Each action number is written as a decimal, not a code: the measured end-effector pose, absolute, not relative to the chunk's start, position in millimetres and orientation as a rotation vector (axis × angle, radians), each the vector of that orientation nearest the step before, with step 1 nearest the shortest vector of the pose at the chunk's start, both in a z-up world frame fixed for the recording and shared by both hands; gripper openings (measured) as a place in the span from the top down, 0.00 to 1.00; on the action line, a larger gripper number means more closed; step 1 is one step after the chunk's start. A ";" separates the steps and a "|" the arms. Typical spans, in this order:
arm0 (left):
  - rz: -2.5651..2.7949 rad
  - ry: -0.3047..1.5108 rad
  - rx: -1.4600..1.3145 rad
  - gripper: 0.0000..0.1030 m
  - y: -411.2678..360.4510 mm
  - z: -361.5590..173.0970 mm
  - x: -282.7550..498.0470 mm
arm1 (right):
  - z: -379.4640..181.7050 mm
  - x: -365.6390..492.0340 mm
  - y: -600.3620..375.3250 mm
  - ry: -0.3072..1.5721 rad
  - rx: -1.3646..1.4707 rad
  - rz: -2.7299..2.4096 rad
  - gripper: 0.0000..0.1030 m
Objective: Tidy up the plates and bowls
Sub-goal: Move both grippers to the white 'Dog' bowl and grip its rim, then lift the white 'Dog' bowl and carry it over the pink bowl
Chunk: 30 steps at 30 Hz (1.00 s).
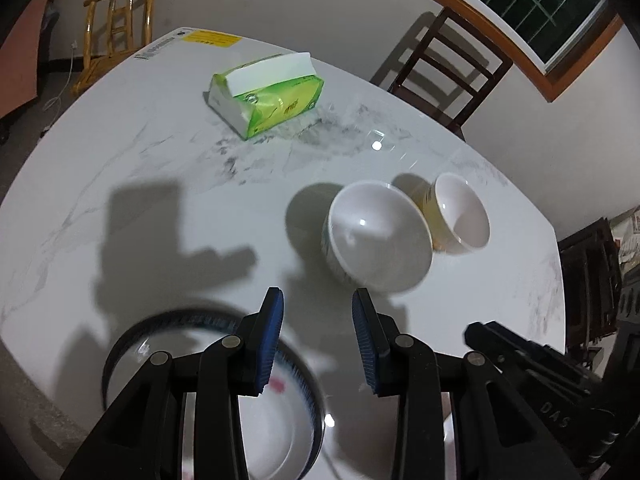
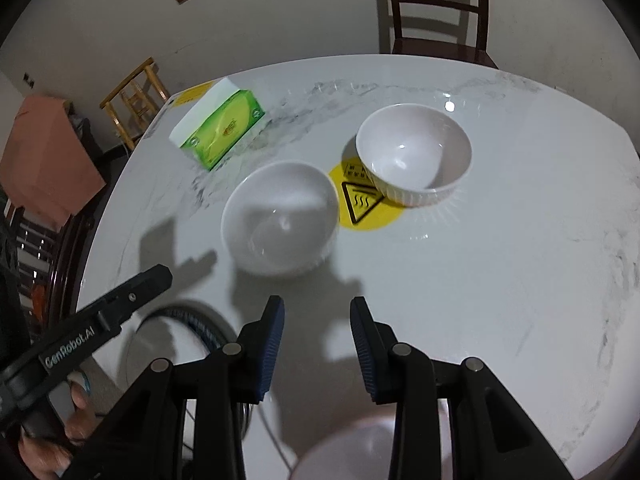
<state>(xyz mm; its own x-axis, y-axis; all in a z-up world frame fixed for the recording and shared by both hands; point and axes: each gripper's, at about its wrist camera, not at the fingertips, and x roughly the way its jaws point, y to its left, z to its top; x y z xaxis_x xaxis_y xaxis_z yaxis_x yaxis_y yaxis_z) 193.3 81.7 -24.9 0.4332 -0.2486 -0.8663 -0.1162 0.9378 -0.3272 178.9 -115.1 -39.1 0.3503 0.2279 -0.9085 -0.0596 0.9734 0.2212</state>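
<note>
Two white bowls stand upright on the marble table (image 2: 480,280), near its middle and close to each other. The nearer bowl (image 2: 280,224) sits on bare marble. The farther bowl (image 2: 414,154) has a ribbed outside and rests partly on a round yellow warning sticker (image 2: 362,210). In the left wrist view their rims look almost touching; in the right wrist view a small gap shows, so I cannot tell if they touch. A plate with a dark blue rim (image 1: 212,364) lies flat near the table edge, partly hidden under the fingers of the left gripper (image 1: 318,342). As the dishes are still spread out, I judge the sorting is at an early stage, with stacking the bowls as a likely next step.

Both grippers hang above the table and point steeply down. The left gripper has its blue pads partly apart with nothing between them. The right gripper (image 2: 317,344) is the same, partly open and empty, and it faces the nearer bowl.

Behind the bowls lies a green tissue pack (image 2: 218,128), apart from the dishes. Wooden chairs (image 2: 436,4) stand around the table.
</note>
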 end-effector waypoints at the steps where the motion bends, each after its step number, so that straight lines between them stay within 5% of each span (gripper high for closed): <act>1: -0.087 1.127 -0.374 0.69 81.1 -27.1 199.9 | -41.5 185.1 -114.0 1.202 0.164 0.181 0.66; 15: -0.068 1.209 -0.383 0.75 67.6 -75.5 257.2 | -86.2 246.7 -101.9 1.250 0.134 0.110 0.66; 22: -0.069 1.232 -0.392 0.85 67.1 -90.3 264.6 | -102.7 253.7 -99.4 1.272 0.141 0.112 0.87; 30: -0.081 1.229 -0.390 0.92 62.9 -92.4 262.6 | -104.6 250.9 -101.4 1.272 0.151 0.109 0.88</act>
<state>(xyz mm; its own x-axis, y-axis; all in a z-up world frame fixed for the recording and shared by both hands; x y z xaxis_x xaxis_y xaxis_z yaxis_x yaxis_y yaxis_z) 262.6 62.9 -92.4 0.3411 -0.2678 -0.9011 -0.1480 0.9313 -0.3328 250.9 -101.4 -104.6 0.2910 0.1649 -0.9424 0.0017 0.9849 0.1729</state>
